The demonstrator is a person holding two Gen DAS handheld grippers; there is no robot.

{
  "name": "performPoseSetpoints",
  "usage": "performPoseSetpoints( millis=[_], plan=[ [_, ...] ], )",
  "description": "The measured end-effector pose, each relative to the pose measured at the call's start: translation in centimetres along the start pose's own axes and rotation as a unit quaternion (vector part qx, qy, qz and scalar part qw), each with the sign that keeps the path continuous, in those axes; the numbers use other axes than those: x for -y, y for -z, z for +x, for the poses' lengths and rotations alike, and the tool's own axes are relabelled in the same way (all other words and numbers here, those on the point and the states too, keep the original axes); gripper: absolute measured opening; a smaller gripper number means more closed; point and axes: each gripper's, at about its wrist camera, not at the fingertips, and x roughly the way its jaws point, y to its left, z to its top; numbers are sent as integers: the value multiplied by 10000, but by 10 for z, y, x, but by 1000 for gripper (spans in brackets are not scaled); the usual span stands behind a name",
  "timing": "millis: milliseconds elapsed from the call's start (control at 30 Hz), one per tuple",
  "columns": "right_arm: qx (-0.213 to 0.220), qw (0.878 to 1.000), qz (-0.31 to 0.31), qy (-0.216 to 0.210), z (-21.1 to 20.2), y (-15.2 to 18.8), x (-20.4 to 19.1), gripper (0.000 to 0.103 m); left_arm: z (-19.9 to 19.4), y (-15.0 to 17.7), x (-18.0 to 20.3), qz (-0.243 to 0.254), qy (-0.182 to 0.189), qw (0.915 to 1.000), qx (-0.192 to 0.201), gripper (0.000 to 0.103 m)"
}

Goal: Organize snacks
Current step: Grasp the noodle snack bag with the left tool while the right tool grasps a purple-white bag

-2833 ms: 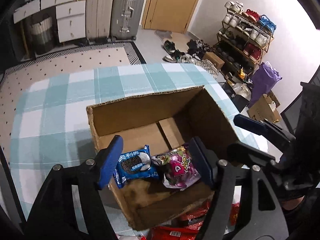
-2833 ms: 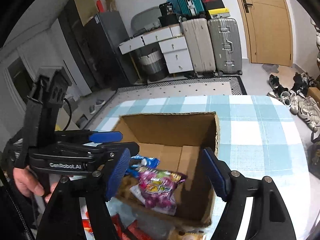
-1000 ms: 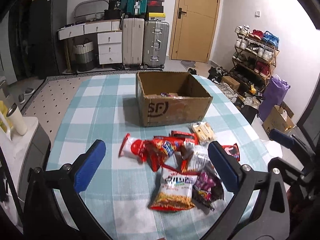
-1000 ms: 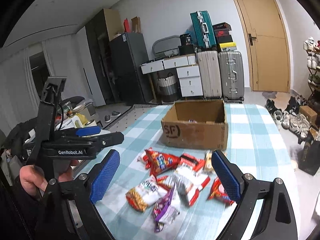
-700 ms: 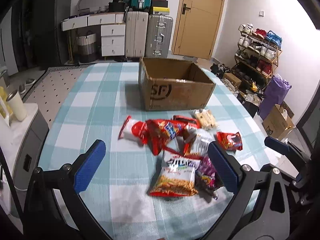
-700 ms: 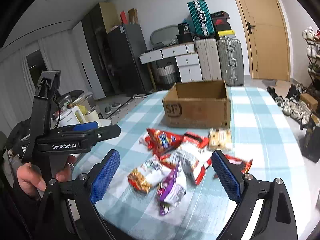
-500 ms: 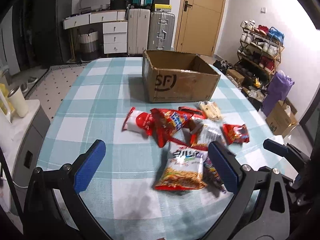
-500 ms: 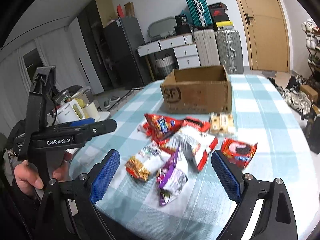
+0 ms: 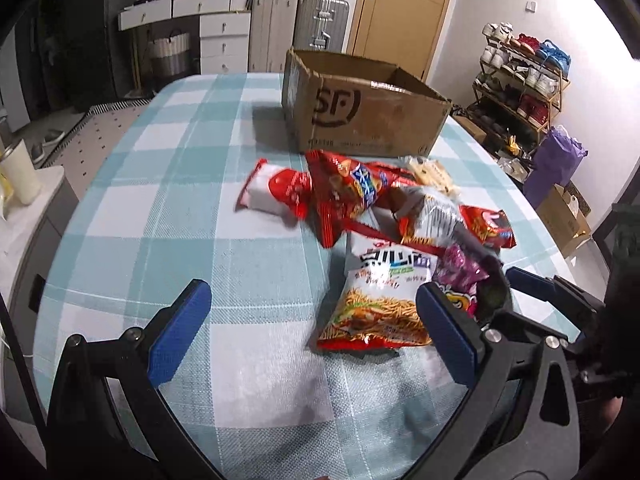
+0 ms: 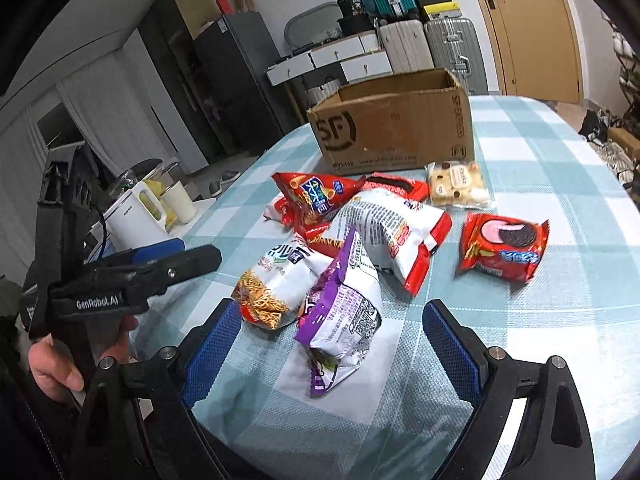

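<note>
Through my left wrist camera, my left gripper (image 9: 316, 328) hangs over the near end of the checked tablecloth (image 9: 168, 216) with its blue pads spread wide and nothing between them. The noodle snack bag (image 9: 380, 300) lies just ahead, toward the right pad, at the near edge of the heap. Behind it the snacks are piled loosely against each other: a red chip bag (image 9: 348, 196), a red and white packet (image 9: 276, 192) to its left, a silver bag (image 9: 432, 216), and a purple bag (image 9: 460, 272) that is half hidden by my other tool. The cardboard box (image 9: 360, 116) stands beyond the heap, apart from it (from this low angle I cannot see what it holds). Through my right wrist camera, my right gripper (image 10: 332, 344) is also open and empty, lined up on the purple bag (image 10: 344, 304), which stands tilted on its end just ahead of the pads and leans against the noodle bag. A red cookie pack (image 10: 504, 246) lies by itself to the right, and a clear pack of pale biscuits (image 10: 456, 184) sits close to the box (image 10: 396, 124). I would judge most of the work is left: every snack I can see is on the table, none is in my grip, and the purple bag looks like my nearest pick.
</note>
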Motion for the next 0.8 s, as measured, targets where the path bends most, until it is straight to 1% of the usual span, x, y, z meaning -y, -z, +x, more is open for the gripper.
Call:
performPoseSetpoints(
  millis=[33, 100, 167, 333, 367, 400, 433, 467, 567, 633, 800],
  plan=[
    [-23, 10000, 21, -16, 3, 0, 1, 92, 3, 2, -1, 3, 3, 10000, -36, 102],
    [-78, 9999, 71, -91, 10, 0, 4, 84, 10, 2, -2, 14, -14, 9999, -112, 102],
    [-188, 9997, 75, -128, 18, -1, 5, 80, 14, 3, -5, -1, -12, 9999, -157, 102],
    [-255, 9995, 72, -184, 28, -1, 6, 69, 21, 4, -9, -40, -3, 9997, -243, 102],
    [-258, 9995, 88, -175, 30, -1, 7, 64, 23, 4, -10, -39, -7, 9997, -254, 102],
    [-279, 9994, 129, -156, 33, -2, 8, 56, 25, 4, -11, -50, -6, 9996, -269, 102],
    [-311, 9991, 192, -215, 35, -2, 10, 54, 26, 4, -12, -61, -10, 9996, -280, 102],
    [-331, 9986, 261, -316, 38, -2, 13, 54, 27, 4, -13, -71, -20, 9996, -290, 102],
    [-339, 9983, 218, -433, 38, -1, 15, 51, 33, 3, -16, -109, -27, 9994, -337, 102],
    [-317, 9983, 195, -452, 36, -1, 16, 48, 36, 2, -16, -134, -30, 9992, -370, 102],
    [-220, 9981, 277, -511, 28, 6, 21, 47, 38, 1, -15, -126, -38, 9992, -382, 102]
  ],
)
